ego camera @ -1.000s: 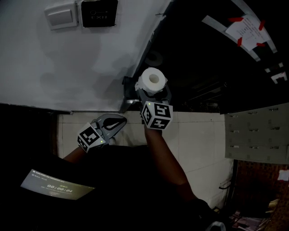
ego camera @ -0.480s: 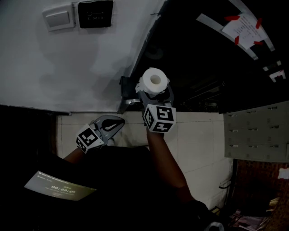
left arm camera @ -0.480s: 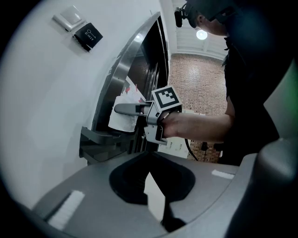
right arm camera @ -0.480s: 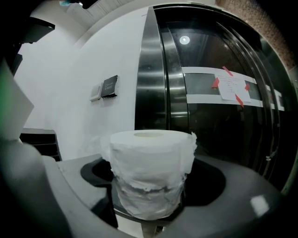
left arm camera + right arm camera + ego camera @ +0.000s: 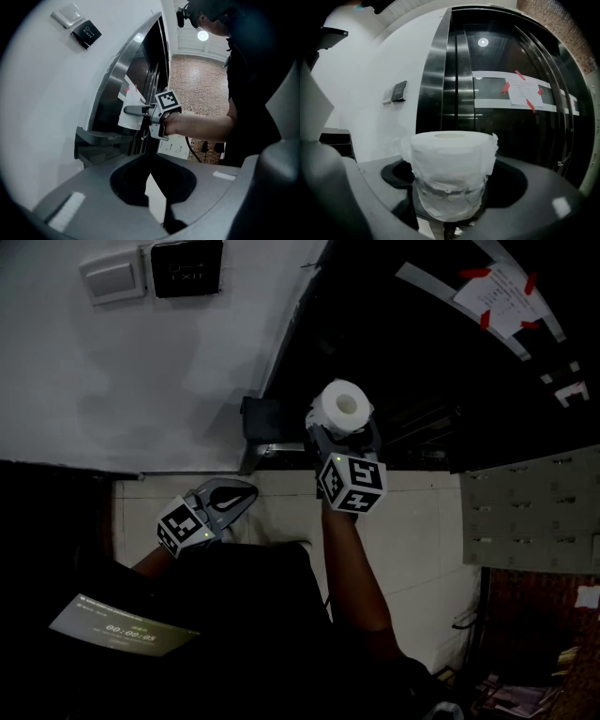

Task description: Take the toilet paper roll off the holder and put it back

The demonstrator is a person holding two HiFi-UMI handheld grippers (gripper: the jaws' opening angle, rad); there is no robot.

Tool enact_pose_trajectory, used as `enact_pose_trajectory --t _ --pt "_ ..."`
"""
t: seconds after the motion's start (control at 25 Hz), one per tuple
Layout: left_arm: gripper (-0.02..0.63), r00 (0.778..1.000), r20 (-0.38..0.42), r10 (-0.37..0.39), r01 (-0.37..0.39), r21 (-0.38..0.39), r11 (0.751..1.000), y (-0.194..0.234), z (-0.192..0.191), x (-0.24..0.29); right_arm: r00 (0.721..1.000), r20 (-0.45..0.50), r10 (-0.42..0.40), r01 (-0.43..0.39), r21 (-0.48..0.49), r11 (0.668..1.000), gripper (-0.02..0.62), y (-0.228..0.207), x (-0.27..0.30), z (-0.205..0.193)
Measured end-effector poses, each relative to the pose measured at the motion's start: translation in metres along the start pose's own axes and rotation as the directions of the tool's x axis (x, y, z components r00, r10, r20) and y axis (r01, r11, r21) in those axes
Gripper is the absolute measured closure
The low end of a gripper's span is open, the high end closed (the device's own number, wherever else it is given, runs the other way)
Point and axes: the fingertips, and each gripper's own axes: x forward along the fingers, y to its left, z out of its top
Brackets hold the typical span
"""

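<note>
The right claw (image 5: pixel 344 424) stands wide and grips a white, soft-sided toilet paper roll (image 5: pixel 340 405) by its lower half. The roll sits upright between the two jaws, with its cardboard core opening facing up. The paper bulges a little above the pads. The roll is off the dark grey wall-mounted holder (image 5: pixel 260 420), which lies to the claw's left and apart from it, against the white wall (image 5: pixel 141 362). So the removal looks done and the return is in hand. The next move likely calls for carrying the roll leftward and lining it up with the holder before release. The left claw (image 5: pixel 250 490) hangs lower left, closed and empty.
</note>
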Motion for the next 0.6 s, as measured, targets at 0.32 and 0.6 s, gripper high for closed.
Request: enact_pose_trajectory --t 0.32,0.6 --pt "0.603 1.0 0.001 0.004 -0.004 0.002 1.0 -0.004 0.0 0.005 0.999 0.01 -0.033 0.034 -0.027 0.999 0.153 -0.048 -0.009 -0.012" --pt "0.603 1.0 -0.005 0.007 -0.007 0.001 1.0 -0.006 -0.004 0.017 0.999 0.011 -0.038 0.037 0.048 0.998 0.153 -0.079 -0.007 -0.032"
